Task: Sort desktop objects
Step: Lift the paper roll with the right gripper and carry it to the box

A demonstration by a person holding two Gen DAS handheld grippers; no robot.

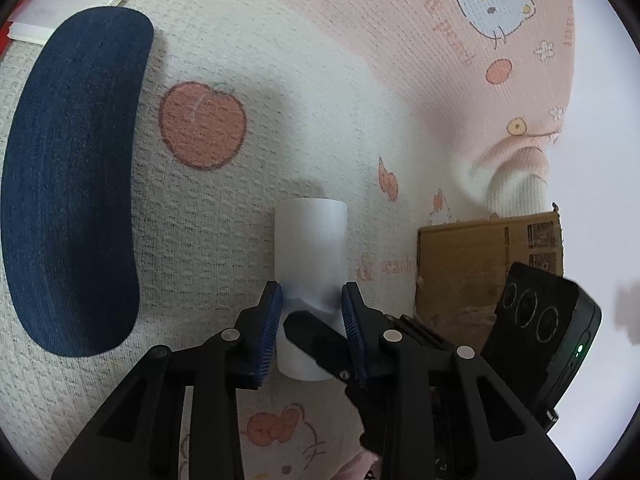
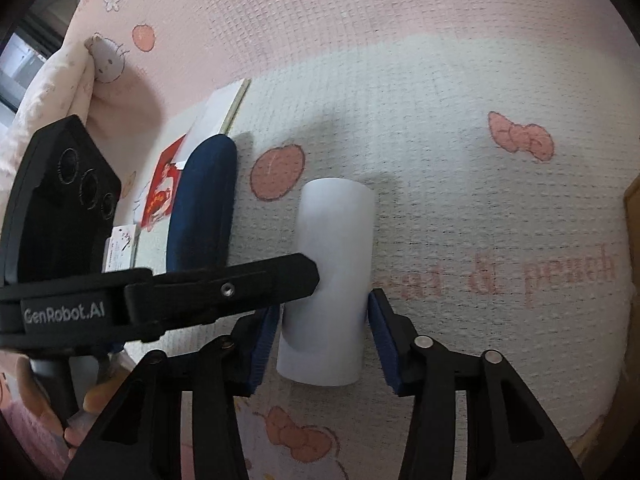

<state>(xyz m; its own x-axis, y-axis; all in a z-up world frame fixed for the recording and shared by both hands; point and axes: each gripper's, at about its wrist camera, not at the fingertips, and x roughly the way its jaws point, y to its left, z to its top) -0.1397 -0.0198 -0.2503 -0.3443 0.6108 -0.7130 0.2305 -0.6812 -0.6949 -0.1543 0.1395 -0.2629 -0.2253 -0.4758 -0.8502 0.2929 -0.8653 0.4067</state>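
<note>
A: What's nearest the cameras?

B: Both tools meet on one white paper roll point(image 1: 310, 248), lying on its side on the cloth. The left gripper point(image 1: 311, 300) has its blue pads pressed into the roll's near part, and the paper is dented there, so it grips it. The right gripper point(image 2: 322, 320) straddles the same roll: its left pad looks against the paper, but a slim gap shows at the right pad, so it isn't clamped.

A: And the surface?

B: A textured blanket point(image 2: 460, 160), cream near us and pink farther off, printed with peaches, bows and a cartoon cat.

A: The roll itself?

B: Plain matte white, a smooth cylinder, no print.

A: Farther out?

B: A navy curved pad point(image 1: 72, 184) lies left of the roll, apart from it. Beyond that sit white papers point(image 2: 218, 114) and a red printed card point(image 2: 162, 188). A cardboard box point(image 1: 480, 264) stands to the right.
</note>
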